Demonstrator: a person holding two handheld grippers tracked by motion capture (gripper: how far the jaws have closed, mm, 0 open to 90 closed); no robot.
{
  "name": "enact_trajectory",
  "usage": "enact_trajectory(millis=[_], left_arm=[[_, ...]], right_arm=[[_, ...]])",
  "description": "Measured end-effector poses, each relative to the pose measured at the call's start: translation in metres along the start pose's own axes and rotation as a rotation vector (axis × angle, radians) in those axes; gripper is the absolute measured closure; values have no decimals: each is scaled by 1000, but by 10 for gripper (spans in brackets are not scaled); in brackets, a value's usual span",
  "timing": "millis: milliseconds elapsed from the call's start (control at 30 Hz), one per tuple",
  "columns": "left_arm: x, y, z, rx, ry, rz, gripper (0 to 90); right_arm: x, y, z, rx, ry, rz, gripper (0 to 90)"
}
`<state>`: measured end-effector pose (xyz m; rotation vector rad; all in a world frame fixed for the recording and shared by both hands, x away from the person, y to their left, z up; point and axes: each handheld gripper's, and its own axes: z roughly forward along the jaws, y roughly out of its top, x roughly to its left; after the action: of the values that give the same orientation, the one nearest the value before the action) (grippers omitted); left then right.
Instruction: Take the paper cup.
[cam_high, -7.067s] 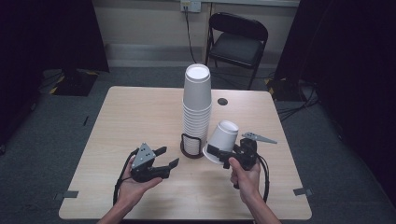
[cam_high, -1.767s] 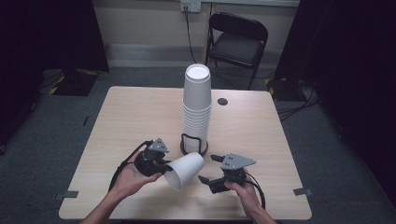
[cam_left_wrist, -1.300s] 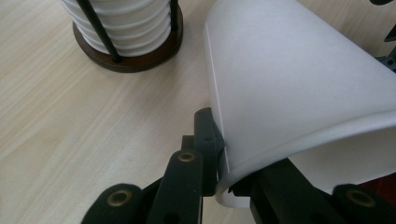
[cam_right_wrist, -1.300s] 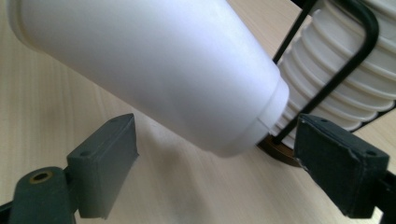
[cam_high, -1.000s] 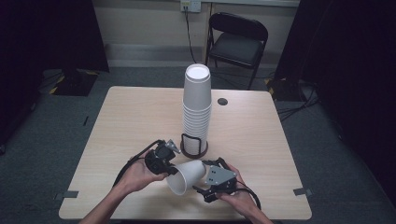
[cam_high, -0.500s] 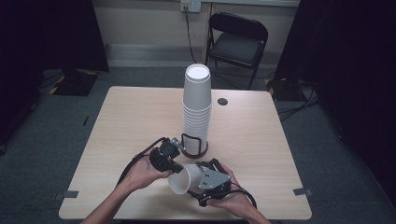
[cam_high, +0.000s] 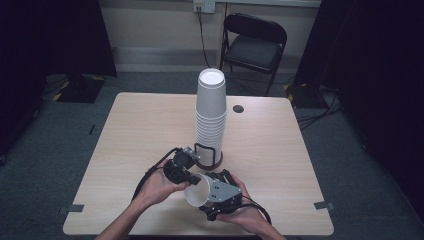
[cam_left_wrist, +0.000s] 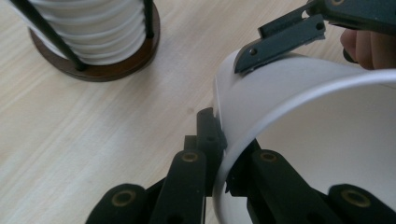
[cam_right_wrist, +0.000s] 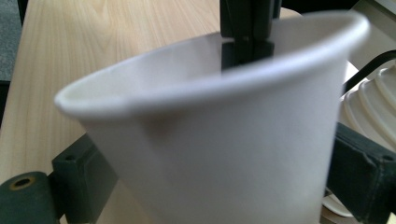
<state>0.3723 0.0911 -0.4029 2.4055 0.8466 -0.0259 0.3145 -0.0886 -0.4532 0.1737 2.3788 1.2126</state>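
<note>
At the near edge of the table (cam_high: 125, 130): both hands meet over one white paper cup (cam_high: 199, 196), held on its side just above the wood, mouth turned toward the person.

Cup: between the two grippers, just in front of the stack's holder, near it but not touching it. In the right gripper view the cup (cam_right_wrist: 219, 140) is close to the lens, rim uppermost.

Left gripper (cam_high: 186, 175): comes in from the left; jaws pressed together on the cup's rim, one inside the wall and one outside. The left gripper view shows the thin white wall (cam_left_wrist: 299, 121) caught between the two black jaws.

Right gripper (cam_high: 212, 187): comes in from the right, with a jaw on either side of the cup's body. Its far jaw tip lies against the outside of the cup in the left gripper view. It looks like a clasp around the cup, though the blur up close keeps me from being sure that both pads press.

Stack (cam_high: 211, 112): a tall column of white cups, upside down, standing upright mid-table.

Holder (cam_high: 207, 159): black wire on a round dark base, around the foot of the stack.

Hole (cam_high: 238, 108): a small dark round spot in the tabletop, right of the stack.

Chair (cam_high: 255, 42): black, folding, beyond the far edge.
</note>
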Motion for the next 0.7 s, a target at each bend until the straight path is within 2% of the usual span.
enact_trajectory(millis=[67,267,400,533,700], left_arm=[[1,0,2,1,-15,-19,873],[5,-2,7,-40,-52,-59,870],[4,-4,9,-37,-44,-69,869],[4,-4,11,-39,-53,-86,863],[2,-4,14,-38,-44,-80,858]], right_arm=[[1,0,0,0,-6,-3,78],[1,4,1,-15,-19,1,77],[2,5,3,-15,-18,0,77],[4,7,3,-19,-22,-9,78],[3,7,0,-26,-23,-8,85]])
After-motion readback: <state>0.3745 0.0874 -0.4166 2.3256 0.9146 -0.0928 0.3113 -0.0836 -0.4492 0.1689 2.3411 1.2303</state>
